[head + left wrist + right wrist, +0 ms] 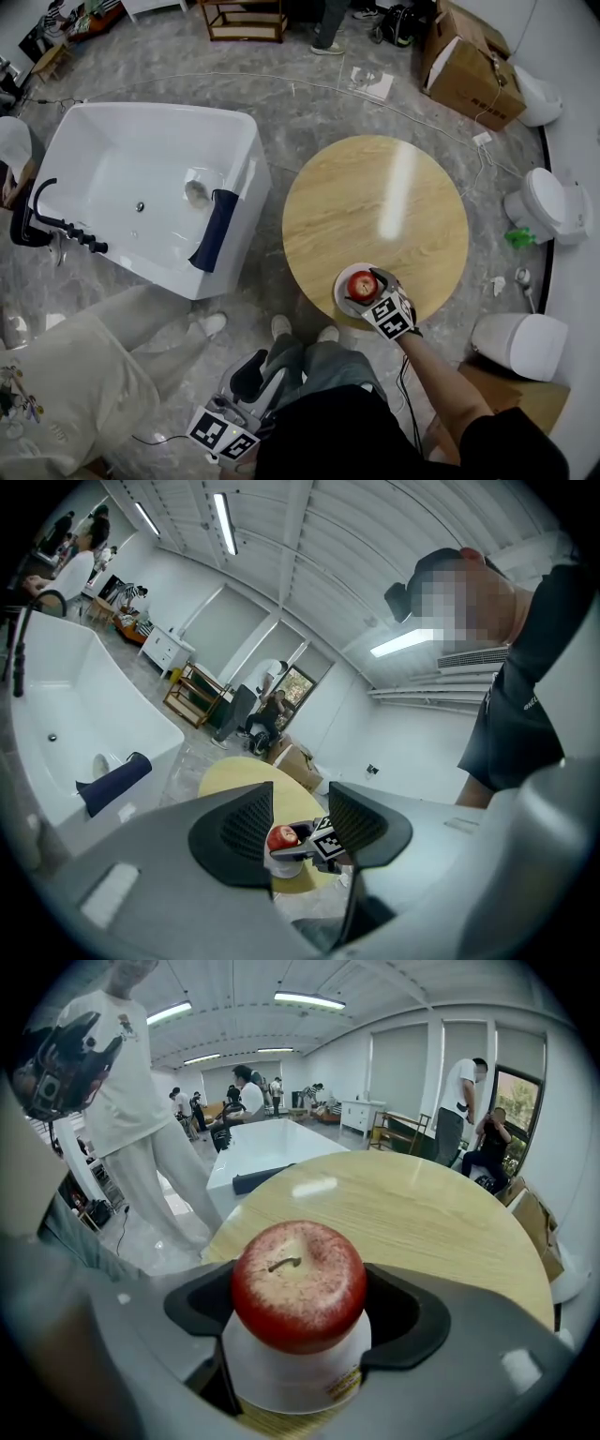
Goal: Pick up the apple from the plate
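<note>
My right gripper (298,1312): jaws wide, pads touching both sides of the apple (298,1283), plate (291,1384) right under it. My left gripper (300,829): jaws part-open, nothing between.

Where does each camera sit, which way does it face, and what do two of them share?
Head view: on the head, facing steeply down at the round wooden table; shows left gripper, right gripper.
Left gripper view: low beside the person, facing the table through open jaws; torso at right.
Right gripper view: at table edge, facing red apple on white plate; jaws against it.
All three see the apple.
</note>
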A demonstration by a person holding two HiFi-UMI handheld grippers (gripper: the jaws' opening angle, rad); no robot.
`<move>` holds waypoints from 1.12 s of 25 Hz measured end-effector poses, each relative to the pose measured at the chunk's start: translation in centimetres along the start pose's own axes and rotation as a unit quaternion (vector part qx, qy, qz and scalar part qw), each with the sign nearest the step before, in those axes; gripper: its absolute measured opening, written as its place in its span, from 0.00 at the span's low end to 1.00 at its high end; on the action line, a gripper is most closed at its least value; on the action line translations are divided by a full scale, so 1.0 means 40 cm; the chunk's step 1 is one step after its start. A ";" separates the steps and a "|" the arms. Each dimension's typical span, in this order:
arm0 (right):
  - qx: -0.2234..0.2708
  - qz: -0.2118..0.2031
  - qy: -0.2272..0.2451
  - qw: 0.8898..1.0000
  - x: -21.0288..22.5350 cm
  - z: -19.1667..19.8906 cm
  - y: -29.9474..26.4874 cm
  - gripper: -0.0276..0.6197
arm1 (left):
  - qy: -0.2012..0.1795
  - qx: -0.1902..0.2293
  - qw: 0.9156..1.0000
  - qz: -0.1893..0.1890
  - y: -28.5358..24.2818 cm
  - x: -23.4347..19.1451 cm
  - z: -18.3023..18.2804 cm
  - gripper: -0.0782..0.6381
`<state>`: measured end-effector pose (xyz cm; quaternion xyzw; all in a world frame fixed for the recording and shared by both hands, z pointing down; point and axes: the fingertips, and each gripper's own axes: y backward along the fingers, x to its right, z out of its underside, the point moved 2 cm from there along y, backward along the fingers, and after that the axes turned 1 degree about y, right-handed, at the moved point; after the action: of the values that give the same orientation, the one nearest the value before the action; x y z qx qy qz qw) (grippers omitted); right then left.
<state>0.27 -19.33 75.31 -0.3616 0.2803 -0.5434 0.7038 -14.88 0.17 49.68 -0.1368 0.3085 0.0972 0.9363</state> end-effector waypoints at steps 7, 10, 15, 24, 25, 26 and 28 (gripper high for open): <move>0.026 0.007 -0.012 1.000 0.014 -0.062 0.032 0.68 | -0.004 0.010 1.000 0.007 0.003 -0.006 -0.040 0.37; 0.046 0.007 -0.020 0.999 0.015 -0.123 0.064 0.68 | -0.007 0.015 1.000 0.015 0.001 -0.004 -0.062 0.37; 0.094 0.017 -0.023 0.995 0.027 -0.249 0.137 0.68 | -0.019 0.025 0.999 0.039 -0.015 0.012 -0.109 0.37; 0.219 0.022 -0.049 0.974 0.015 -0.520 0.330 0.68 | -0.036 0.042 0.994 0.097 -0.074 0.013 -0.209 0.37; 0.235 0.022 -0.054 0.970 0.016 -0.548 0.360 0.68 | -0.038 0.042 0.993 0.106 -0.087 0.016 -0.221 0.37; 0.251 0.022 -0.059 0.966 0.017 -0.573 0.391 0.68 | -0.040 0.043 0.992 0.113 -0.101 0.021 -0.233 0.37; 0.283 0.020 -0.072 0.956 0.019 -0.615 0.452 0.68 | -0.043 0.044 0.990 0.130 -0.133 0.031 -0.255 0.37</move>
<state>-8.73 -22.43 46.30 -0.1799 0.0707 -0.5592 0.8062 -18.12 -7.95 42.09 -0.0497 0.2869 0.2102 0.9333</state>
